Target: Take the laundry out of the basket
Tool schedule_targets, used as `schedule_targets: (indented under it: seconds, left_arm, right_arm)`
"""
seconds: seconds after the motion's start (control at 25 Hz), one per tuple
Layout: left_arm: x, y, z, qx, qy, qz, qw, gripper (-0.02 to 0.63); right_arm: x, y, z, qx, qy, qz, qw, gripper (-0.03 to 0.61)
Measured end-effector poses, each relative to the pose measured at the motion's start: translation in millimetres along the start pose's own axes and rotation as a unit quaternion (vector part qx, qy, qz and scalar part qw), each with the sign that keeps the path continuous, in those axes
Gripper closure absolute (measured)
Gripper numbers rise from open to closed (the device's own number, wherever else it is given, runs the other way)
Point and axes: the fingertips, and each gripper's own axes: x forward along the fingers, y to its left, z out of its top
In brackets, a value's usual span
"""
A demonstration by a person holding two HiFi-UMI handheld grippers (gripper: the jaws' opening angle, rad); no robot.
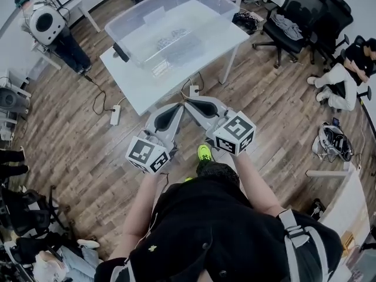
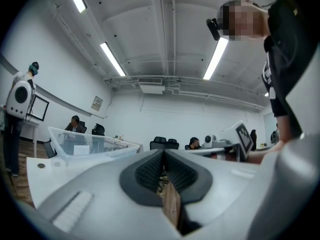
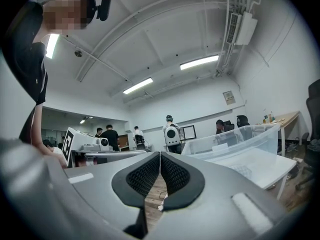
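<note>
With left claw (image 1: 178, 107) and right claw (image 1: 190, 103) both clenched empty, reaching in unopened could shove the basket (image 1: 119, 27) across the surface (image 1: 147, 93).

An office. Black swivel chairs (image 1: 296, 13) stand far right by a white table (image 1: 141, 93); strip lights (image 2: 112, 59) run overhead.
</note>
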Motion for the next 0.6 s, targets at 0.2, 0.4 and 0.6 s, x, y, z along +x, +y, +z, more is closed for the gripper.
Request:
schedule_targets:
  seconds: [0.2,0.4,0.6]
  left_arm:
    - [37,22,-4,-0.005,0.011,0.011,0.9999,0.607]
    - [67,37,-9,-0.012,0.019,0.024,0.9995,0.607]
    - [92,60,-11,-0.011,0.02,0.041,0.9989,0.607]
  right_arm:
    - [13,-41,2,0.014,0.003,0.01,1.0,0.578]
    - [20,-75,0,0.024,0.011,0.024,0.999,0.578]
    - [36,-103,4,0.024,0.014,0.043,0.999,0.578]
